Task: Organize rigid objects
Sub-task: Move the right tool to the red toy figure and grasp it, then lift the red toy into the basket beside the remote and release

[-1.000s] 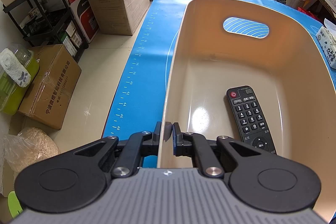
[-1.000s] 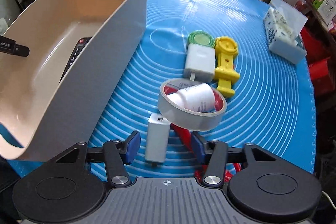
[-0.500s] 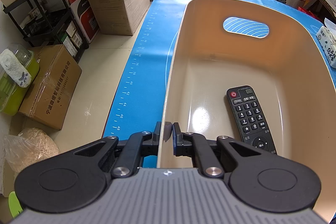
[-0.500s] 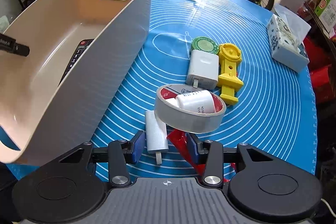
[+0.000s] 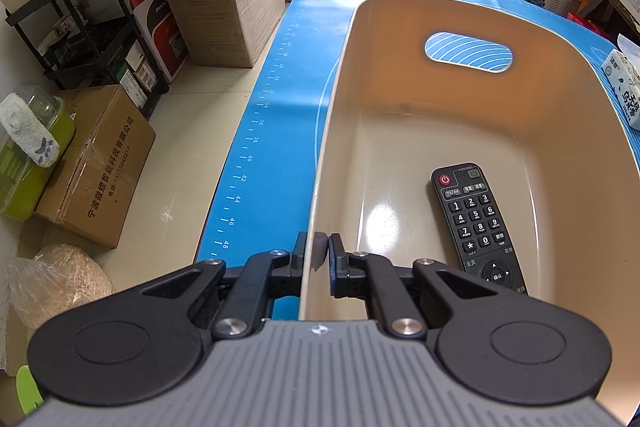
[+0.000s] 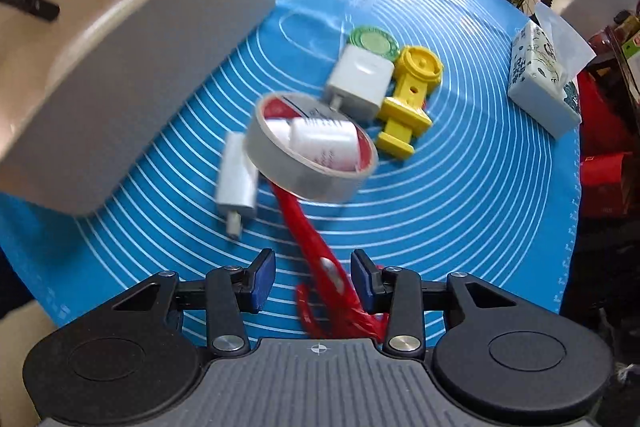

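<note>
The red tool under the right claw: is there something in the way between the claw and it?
Nothing visible blocks it. The right claw is open, and the red tool lies on the blue mat between its fingers. Only the tool's far end goes under the tape roll, which could shift if the tool is lifted.
</note>
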A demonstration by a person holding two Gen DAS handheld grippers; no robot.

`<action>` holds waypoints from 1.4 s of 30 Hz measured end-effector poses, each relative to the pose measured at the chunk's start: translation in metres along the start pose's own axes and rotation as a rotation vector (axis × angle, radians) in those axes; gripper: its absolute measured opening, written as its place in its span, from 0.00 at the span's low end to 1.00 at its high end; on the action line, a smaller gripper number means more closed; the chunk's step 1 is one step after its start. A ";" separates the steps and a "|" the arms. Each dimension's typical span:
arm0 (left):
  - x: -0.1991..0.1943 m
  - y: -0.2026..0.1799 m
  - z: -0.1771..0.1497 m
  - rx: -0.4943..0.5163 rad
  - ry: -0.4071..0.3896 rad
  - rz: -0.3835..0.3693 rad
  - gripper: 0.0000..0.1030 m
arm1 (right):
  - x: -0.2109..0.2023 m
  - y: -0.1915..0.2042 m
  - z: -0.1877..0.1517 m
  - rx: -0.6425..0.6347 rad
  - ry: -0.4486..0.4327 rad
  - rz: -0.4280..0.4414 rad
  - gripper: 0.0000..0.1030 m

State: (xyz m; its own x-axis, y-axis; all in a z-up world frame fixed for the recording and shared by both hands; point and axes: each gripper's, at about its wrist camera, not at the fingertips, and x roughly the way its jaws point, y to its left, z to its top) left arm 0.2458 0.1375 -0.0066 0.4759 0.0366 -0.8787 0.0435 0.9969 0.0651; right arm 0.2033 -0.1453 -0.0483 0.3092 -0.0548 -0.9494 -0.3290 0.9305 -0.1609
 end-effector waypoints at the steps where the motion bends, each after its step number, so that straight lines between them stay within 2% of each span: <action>1: 0.000 0.000 0.000 0.000 0.000 0.000 0.11 | 0.004 -0.001 0.000 -0.001 0.010 -0.002 0.52; 4: 0.000 0.001 0.000 -0.004 0.000 -0.002 0.11 | 0.014 -0.001 0.002 -0.004 0.026 0.017 0.51; 5: 0.000 0.001 0.000 -0.002 0.000 -0.001 0.11 | 0.017 0.000 0.003 -0.008 0.032 0.016 0.47; 6: 0.000 0.001 0.000 -0.001 -0.001 -0.001 0.11 | 0.018 0.001 0.003 -0.011 0.030 0.018 0.38; 7: 0.000 0.001 0.000 0.000 -0.001 -0.001 0.11 | 0.017 0.001 0.004 -0.015 0.027 0.016 0.34; 11: 0.000 0.001 0.000 -0.001 0.000 -0.002 0.11 | 0.015 0.003 0.002 -0.036 0.039 -0.008 0.30; 21: 0.000 0.001 0.000 0.000 -0.001 -0.001 0.11 | -0.015 -0.016 -0.005 0.061 0.001 -0.041 0.29; 25: 0.000 0.001 0.000 0.000 -0.001 -0.001 0.11 | -0.025 -0.018 -0.008 0.090 0.001 0.017 0.29; 32: 0.000 0.001 0.000 0.000 -0.001 -0.001 0.11 | -0.018 0.004 -0.014 -0.014 0.093 0.048 0.29; 37: 0.001 0.001 0.000 0.000 0.000 -0.001 0.11 | -0.016 0.014 -0.015 -0.084 0.121 0.041 0.29; 42: 0.001 0.001 0.000 0.000 -0.001 -0.001 0.11 | -0.025 0.022 -0.019 -0.129 0.149 0.111 0.29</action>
State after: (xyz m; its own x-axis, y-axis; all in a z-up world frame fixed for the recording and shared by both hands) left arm 0.2460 0.1387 -0.0071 0.4763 0.0355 -0.8785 0.0437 0.9970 0.0640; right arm 0.1715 -0.1305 -0.0328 0.1322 -0.0167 -0.9911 -0.4682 0.8802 -0.0772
